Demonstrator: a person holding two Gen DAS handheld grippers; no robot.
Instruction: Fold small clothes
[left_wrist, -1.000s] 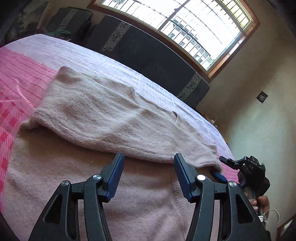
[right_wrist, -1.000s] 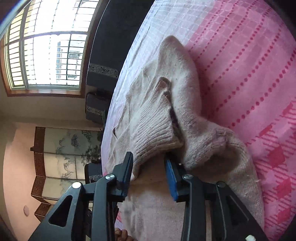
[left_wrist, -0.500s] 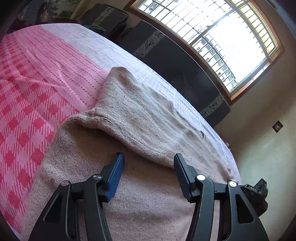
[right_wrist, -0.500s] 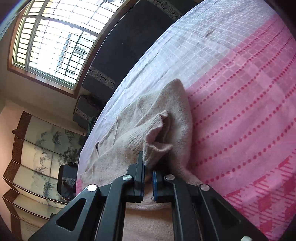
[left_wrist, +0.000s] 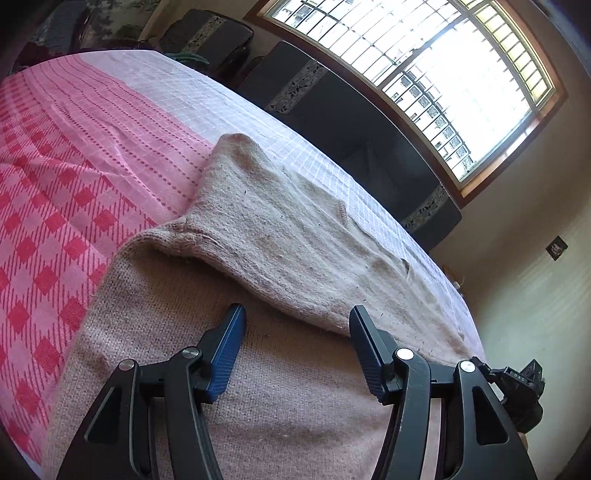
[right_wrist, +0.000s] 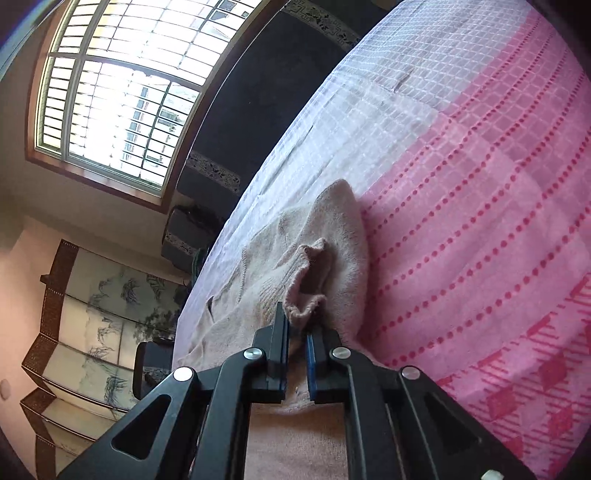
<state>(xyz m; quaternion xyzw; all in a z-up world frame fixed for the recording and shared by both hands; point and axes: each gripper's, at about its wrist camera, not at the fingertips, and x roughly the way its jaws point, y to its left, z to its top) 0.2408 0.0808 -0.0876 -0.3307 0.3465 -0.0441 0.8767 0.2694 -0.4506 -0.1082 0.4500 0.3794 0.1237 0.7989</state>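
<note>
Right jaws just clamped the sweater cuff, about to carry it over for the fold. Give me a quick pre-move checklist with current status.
1. Right gripper shut on the ribbed cuff: ok.
2. Cuff seated deep between the jaws: cannot tell; only its edge shows.
3. Left gripper free of fabric: ok; jaws opening, nothing pinched, poised over the beige sweater.
4. Sweater body flat on the pink bedspread: ok; the sleeve lies folded across it.
5. Path over the bedspread clear: ok.
6. Far hem aligned: cannot tell.

Both wrist cameras looked down along their jaws, close above the beige knitted sweater (left_wrist: 280, 236) (right_wrist: 332, 236) on the pink checked bed (left_wrist: 74, 147) (right_wrist: 480, 184), sharing the large gridded window (left_wrist: 443, 74) (right_wrist: 122, 92).
</note>
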